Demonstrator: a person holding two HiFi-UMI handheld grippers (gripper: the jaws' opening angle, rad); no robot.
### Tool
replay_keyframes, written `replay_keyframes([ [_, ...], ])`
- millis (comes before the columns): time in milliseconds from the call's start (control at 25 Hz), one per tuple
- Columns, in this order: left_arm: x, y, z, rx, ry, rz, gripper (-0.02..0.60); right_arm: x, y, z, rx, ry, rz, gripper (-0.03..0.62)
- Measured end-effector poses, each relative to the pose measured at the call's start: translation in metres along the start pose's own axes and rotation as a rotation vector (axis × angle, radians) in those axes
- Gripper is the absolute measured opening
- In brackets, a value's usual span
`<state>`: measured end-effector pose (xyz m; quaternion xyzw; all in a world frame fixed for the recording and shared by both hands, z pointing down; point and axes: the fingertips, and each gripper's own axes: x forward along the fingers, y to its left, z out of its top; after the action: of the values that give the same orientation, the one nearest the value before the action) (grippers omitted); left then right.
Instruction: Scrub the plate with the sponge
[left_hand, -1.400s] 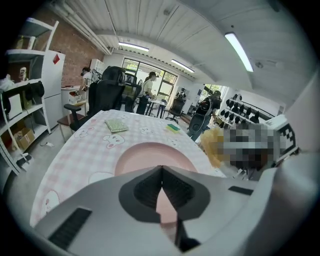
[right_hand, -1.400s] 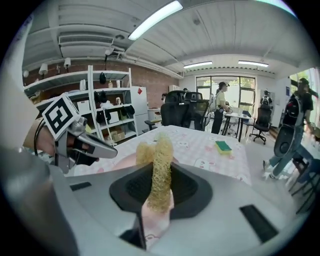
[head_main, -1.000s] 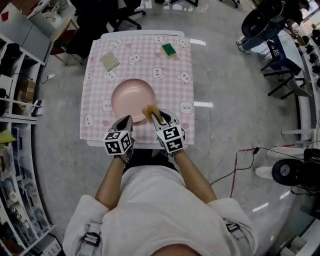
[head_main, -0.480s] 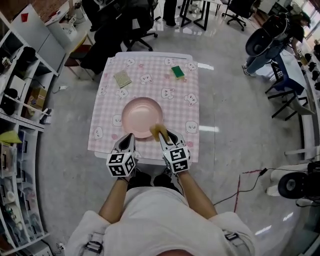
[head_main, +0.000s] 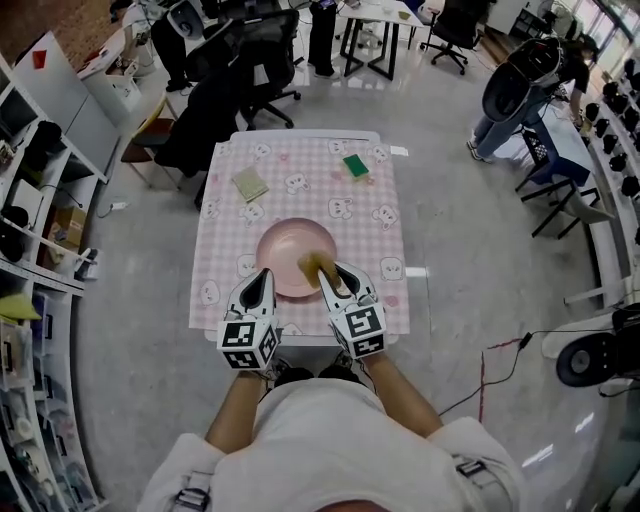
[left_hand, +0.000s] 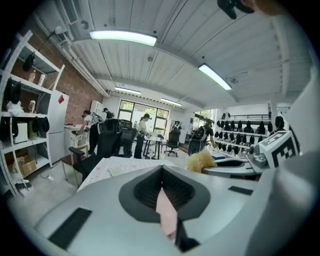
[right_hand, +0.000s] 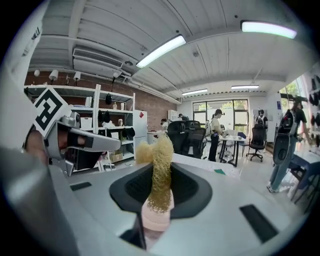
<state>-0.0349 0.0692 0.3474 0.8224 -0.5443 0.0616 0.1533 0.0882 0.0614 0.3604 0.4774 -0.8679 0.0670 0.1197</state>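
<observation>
The tabletop (head_main: 312, 205), covered in pink checked cloth, stands on a glossy grey floor (head_main: 470, 230), with shelves (head_main: 30, 260) to the left and office chairs (head_main: 255, 55) beyond. The plate (head_main: 283, 252) lies near the front edge. The left gripper (head_main: 261, 281) pinches its near rim. The right gripper (head_main: 329, 279) clamps the yellow sponge (head_main: 318, 264) over the plate. A green sponge (head_main: 355, 165) and a beige pad (head_main: 249, 184) lie at the far side.

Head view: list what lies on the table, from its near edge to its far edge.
pink plate → beige pad → green sponge. Left out, since they overlap the plate: the left gripper, the right gripper and the yellow sponge it holds.
</observation>
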Motion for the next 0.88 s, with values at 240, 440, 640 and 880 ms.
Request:
replay_keyframes([
  [240,-0.017,0.015,0.05,0.04,-0.103,0.015,0.011,-0.01,-0.002,0.055,-0.045,-0.108,-0.048,0.083],
  [440,-0.031,0.019,0.091,0.091,-0.195,0.019,0.011,-0.025,-0.015,0.098,-0.065,-0.196,-0.101,0.084],
  [640,-0.039,0.017,0.111,0.124,-0.248,0.024,0.011,-0.041,-0.029,0.121,-0.083,-0.243,-0.155,0.084],
  [880,-0.037,0.015,0.112,0.15,-0.247,0.03,0.011,-0.045,-0.04,0.126,-0.082,-0.251,-0.187,0.084],
])
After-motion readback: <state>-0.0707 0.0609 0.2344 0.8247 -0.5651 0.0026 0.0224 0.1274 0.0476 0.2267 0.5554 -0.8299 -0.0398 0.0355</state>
